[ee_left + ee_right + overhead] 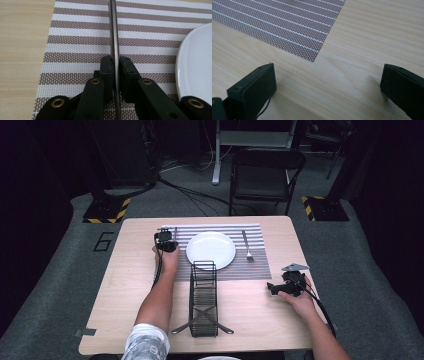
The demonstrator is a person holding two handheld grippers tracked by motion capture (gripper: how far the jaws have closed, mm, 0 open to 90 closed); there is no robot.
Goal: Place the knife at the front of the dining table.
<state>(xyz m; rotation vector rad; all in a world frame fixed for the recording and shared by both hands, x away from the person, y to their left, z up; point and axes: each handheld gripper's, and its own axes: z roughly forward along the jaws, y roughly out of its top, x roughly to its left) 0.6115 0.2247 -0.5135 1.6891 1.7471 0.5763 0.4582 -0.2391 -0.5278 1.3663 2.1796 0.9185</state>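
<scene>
My left gripper (166,241) is shut on a thin metal knife (114,30), seen edge-on between the pads in the left gripper view. The knife runs forward over the striped placemat (80,40), just left of the white plate (197,65). In the high view the plate (210,250) sits mid-placemat (255,265), with a fork (246,245) lying to its right. My right gripper (272,287) rests low over the bare wood near the placemat's front right corner (312,56). The right gripper (329,75) is open, with nothing between its jaws.
A black wire rack (203,300) stands on the wooden table (135,280) between my forearms, in front of the plate. A black folding chair (265,175) stands beyond the far edge. Grey floor surrounds the table.
</scene>
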